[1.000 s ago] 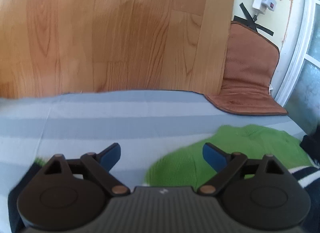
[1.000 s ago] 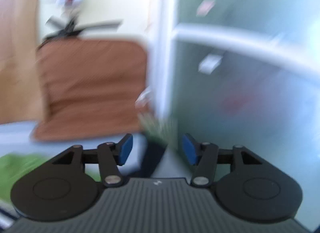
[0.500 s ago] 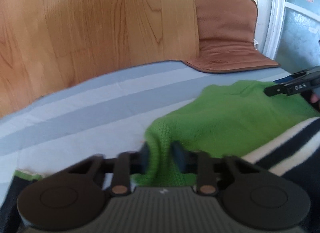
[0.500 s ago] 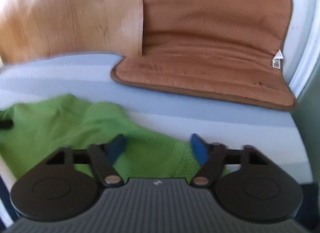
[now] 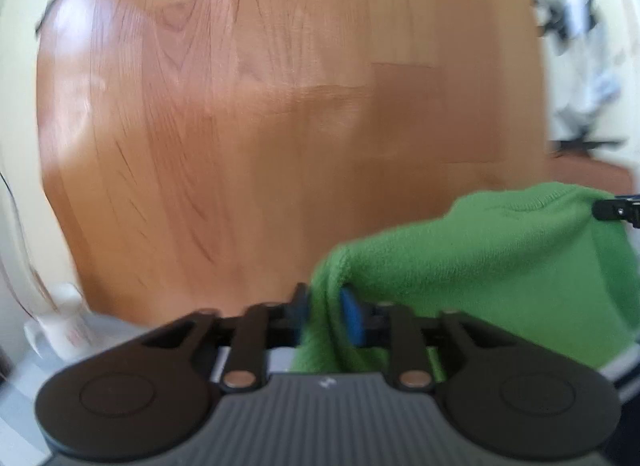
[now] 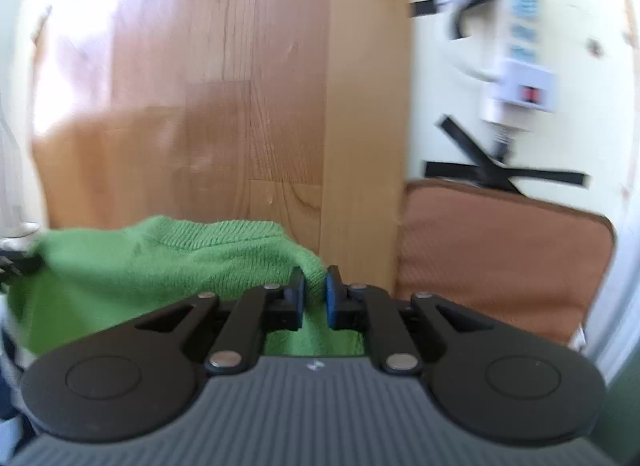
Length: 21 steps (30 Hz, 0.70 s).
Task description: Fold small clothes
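A green sweater [image 5: 480,266] is pinched at one edge by the left gripper [image 5: 324,316] and at the other by the right gripper [image 6: 315,298]; it is stretched between them before a wooden board [image 6: 248,105].

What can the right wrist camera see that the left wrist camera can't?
Only the right wrist view shows the white power strip clearly, plus the right gripper pinching fabric. Only the left wrist view shows the left gripper pinching its own corner. Both show the green sweater lifted before the wooden board and the brown cushion.
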Tool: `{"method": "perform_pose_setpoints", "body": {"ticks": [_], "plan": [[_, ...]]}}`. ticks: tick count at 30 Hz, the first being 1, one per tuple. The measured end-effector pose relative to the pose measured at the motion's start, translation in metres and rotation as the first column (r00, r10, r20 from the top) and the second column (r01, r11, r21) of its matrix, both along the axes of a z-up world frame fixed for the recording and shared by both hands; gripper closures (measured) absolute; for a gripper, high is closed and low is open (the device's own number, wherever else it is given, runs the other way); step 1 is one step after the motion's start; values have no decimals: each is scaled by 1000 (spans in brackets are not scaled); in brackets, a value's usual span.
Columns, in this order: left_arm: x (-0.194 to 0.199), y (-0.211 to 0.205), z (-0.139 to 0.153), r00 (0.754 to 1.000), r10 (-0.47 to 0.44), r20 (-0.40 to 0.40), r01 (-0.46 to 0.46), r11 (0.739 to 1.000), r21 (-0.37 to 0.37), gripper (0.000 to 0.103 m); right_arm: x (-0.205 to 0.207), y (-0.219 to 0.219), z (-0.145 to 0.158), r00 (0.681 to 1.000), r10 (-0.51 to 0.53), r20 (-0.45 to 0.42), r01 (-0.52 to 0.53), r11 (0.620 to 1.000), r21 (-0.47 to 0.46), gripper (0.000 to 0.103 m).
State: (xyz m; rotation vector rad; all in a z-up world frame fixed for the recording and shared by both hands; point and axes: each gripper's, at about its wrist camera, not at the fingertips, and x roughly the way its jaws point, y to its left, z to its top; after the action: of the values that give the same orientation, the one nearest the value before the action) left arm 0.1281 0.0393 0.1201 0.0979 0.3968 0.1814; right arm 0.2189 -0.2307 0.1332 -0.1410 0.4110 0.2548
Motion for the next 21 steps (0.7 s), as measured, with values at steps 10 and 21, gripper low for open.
{"method": "perform_pose_setpoints", "body": {"ticks": [10,21], "plan": [[-110,33,-60,952,-267,-147,207,921,-332,55,-94,-82,-42,973,120,-195,-77,973,218,63],[-179,19,-111,872,-405,-275,236,840,-488,24,-231,-142,-102,920,92,-382,87,900,426,36]]}}
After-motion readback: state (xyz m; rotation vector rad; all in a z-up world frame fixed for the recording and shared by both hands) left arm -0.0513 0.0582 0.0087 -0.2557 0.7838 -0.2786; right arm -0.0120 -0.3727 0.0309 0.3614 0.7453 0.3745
